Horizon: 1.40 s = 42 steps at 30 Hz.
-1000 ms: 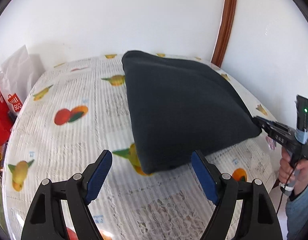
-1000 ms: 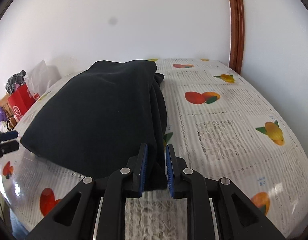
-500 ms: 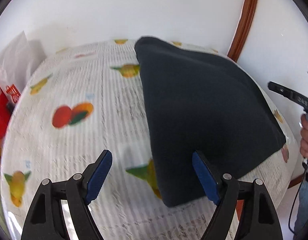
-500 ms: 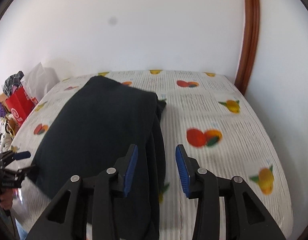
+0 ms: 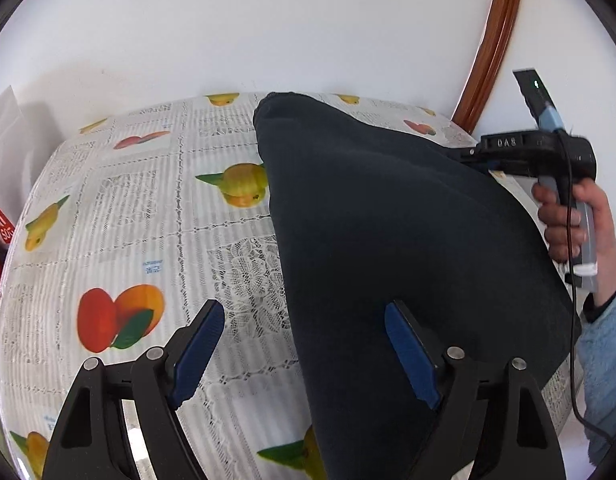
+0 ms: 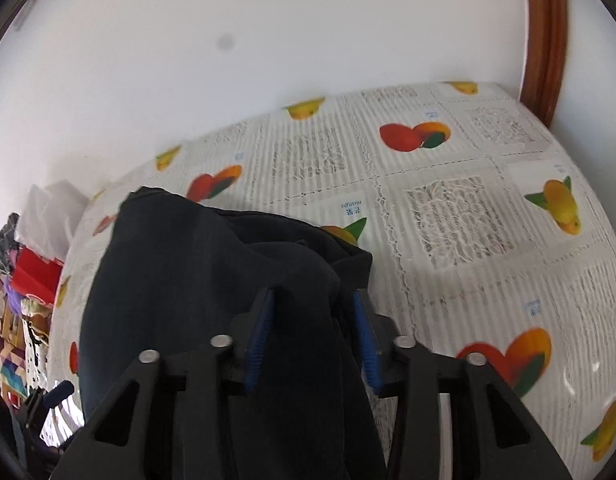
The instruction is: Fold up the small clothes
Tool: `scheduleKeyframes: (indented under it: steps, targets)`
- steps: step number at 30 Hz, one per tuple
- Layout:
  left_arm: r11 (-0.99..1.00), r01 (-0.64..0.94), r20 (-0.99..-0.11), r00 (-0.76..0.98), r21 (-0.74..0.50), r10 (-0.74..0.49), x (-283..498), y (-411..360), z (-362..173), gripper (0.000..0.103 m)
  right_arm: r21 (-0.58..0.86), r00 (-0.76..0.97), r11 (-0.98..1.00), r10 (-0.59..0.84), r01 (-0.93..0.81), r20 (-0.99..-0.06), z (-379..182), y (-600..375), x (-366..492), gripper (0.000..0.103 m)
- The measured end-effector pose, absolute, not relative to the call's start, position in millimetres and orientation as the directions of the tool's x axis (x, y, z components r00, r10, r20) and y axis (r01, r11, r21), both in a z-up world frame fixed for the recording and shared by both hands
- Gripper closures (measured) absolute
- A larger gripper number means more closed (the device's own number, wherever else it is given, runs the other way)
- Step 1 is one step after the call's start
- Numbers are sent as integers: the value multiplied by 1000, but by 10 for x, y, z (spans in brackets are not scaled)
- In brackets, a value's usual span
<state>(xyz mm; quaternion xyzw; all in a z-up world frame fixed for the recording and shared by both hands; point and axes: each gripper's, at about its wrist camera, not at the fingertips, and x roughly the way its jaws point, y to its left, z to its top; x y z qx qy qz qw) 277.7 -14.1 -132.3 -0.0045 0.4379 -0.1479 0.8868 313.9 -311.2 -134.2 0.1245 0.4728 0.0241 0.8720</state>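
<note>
A dark navy garment (image 5: 388,220) lies folded on the fruit-print tablecloth (image 5: 148,208), running from the near edge to the far side. My left gripper (image 5: 304,306) hovers over its near left edge with jaws opening wide. One pad is above the cloth, the other above the table, and nothing is gripped. My right gripper (image 6: 314,294) is closing on a bunched fold of the garment (image 6: 180,280), and the fabric fills the gap between its pads. In the left wrist view the right gripper (image 5: 470,152) bites the far right edge, held by a hand (image 5: 568,220).
A white wall runs close behind the table, with a brown wooden frame (image 5: 492,40) at the right. Red and white bags (image 6: 32,276) and clutter crowd the left side. A light blue sleeve (image 5: 604,360) is at the right edge. My left gripper (image 6: 48,400) shows at lower left.
The right gripper let go of the near corner, opened, travelled along the garment's right edge toward the wall, and now has fabric between its pads. The left gripper slid over the near left edge.
</note>
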Motion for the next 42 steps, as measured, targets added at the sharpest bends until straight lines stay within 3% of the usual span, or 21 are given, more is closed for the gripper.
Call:
scheduleKeyframes:
  steps: [5,8,11,16,21,26,29,30,32,36,42]
  targets:
    - [953,256,-780,560,-160,-281,2803,-127,-1366,20,264,714,961,241,-81,-658,-1023,-3066,3146,95]
    - [954,257,-781,561,-152,-276,2791,-172,-1361,20,216,677,975,190,-47,-711,-1161,-3068,3310,95]
    - [959,254,-783,569,-125,-253,2762,-196,-1330,20,181,602,983,148,-6,-784,-1327,-3087,3398,87]
    - [962,254,-783,577,-99,-233,2637,-165,-1274,21,109,684,994,66,20,-726,-1057,-3235,2800,74]
    - [961,248,-777,577,-126,-251,2459,-118,-1225,23,100,687,995,92,-29,-721,-1026,-3357,2135,73]
    - [939,281,-775,540,-200,-327,2304,-146,-1227,23,250,662,964,249,-96,-707,-1169,-3409,1654,69]
    - [946,274,-797,527,-170,-296,2325,-258,-1342,23,310,639,947,293,-89,-711,-1340,-3366,1676,65]
    - [949,269,-802,525,-161,-285,2333,-283,-1374,21,310,625,948,287,-74,-726,-1406,-3343,1729,72]
    - [955,255,-812,519,-154,-269,2351,-317,-1431,21,323,621,943,298,-75,-725,-1454,-3317,1808,97]
    - [954,255,-815,510,-161,-274,2345,-317,-1434,21,374,755,913,359,-162,-549,-1256,-3460,1577,98]
    - [957,262,-819,516,-126,-249,2313,-352,-1414,21,371,713,926,309,-73,-630,-1448,-3526,1624,98]
